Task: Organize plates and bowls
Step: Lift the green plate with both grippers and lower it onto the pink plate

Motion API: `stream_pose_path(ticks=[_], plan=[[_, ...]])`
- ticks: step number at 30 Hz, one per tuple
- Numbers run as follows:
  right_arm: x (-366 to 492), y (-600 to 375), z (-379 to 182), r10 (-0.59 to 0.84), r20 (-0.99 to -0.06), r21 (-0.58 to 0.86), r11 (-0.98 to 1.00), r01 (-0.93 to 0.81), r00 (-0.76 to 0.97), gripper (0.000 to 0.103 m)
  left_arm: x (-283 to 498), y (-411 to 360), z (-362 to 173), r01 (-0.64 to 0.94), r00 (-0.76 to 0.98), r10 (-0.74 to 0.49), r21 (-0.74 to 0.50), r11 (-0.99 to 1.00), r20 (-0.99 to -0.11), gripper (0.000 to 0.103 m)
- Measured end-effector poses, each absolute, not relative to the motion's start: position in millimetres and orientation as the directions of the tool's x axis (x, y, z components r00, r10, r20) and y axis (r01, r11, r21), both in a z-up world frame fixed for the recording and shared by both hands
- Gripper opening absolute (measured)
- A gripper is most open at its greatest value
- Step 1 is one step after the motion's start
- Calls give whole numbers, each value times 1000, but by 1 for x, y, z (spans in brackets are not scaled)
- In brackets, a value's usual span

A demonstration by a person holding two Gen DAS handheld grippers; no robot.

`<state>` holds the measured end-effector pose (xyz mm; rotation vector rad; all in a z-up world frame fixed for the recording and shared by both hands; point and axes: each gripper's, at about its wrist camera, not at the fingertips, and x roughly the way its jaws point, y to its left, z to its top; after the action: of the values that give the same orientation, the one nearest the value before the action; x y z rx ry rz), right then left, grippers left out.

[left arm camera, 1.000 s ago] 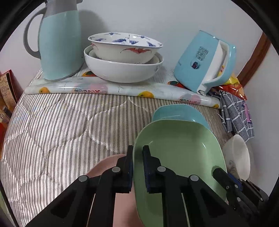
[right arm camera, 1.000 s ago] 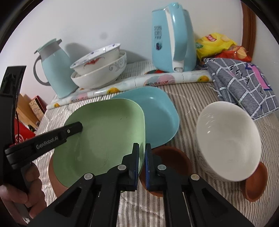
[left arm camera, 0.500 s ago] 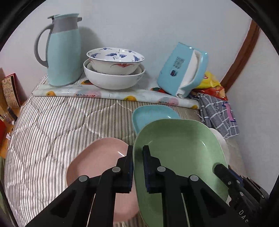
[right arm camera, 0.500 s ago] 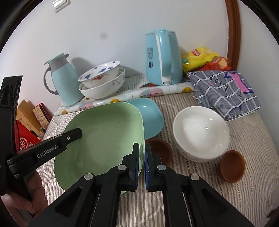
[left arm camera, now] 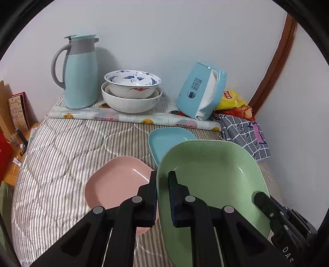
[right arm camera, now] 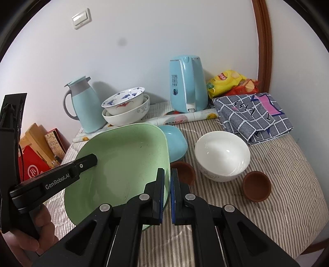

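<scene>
While both grippers clamp the green plate point(left arm camera: 213, 180), it hangs clear above a striped quilted surface point(left arm camera: 67, 150) set in a corner of pale walls, brown door trim point(right arm camera: 263, 41) at 1 o'clock in the right view, light switch point(right arm camera: 81, 18) at 11. Left gripper point(left arm camera: 162, 197): jaws closed tight on the plate's left rim, one finger outside, one inside the dish. Right gripper point(right arm camera: 167, 193): jaws pinched on the right rim, likewise one finger each side. Plate tilts slightly, its hollow facing up. Below it in the left view, pink plate point(left arm camera: 117, 180) lies flat at 9 o'clock of the fingers, blue plate point(left arm camera: 166, 139) at 12, partly hidden by the green rim. Right view: white bowl point(right arm camera: 222, 156) at 2 o'clock, two brown cups point(right arm camera: 257, 187) on the quilt, one just beside the white bowl, the other half behind the finger. Back edge: thermos jug point(left arm camera: 80, 71), two stacked bowls point(left arm camera: 131, 92), blue kettle point(left arm camera: 199, 92), a rolled patterned mat point(left arm camera: 131, 118) in front of them, chip bags point(right arm camera: 228, 82) and checked cloth point(right arm camera: 253, 115) at the right corner. Boxes point(right arm camera: 37, 152) stand off the left edge. Open quilt: left side at 9–10 o'clock in the left view, and near right at 4 o'clock in the right view. A hand point(right arm camera: 30, 232) grips the left tool's handle.
</scene>
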<state>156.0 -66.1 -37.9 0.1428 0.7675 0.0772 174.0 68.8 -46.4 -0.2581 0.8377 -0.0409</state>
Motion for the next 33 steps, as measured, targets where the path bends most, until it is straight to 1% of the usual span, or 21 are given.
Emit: stream_pose_path(ticks=[7,16,28,33], plan=[[147,-62,-34,141,-679,167,985,-36,720,5,161,74,-45,-84,674,-124,-243,966,-729,10],[147,-50,-44,178,-690,186,980,-65,702,5,154,88,-55,-125,659,-93,-230,965,-746,10],[156,-13,-92,271,-746,230,962,-146,609,5,140,130,-99,-245,599,-30,-219,944,-800,10],[162,4,-100,292,-758,224,956,-187,583,5,139,148,-107,-288,586,-11,-221,932,-810,10]])
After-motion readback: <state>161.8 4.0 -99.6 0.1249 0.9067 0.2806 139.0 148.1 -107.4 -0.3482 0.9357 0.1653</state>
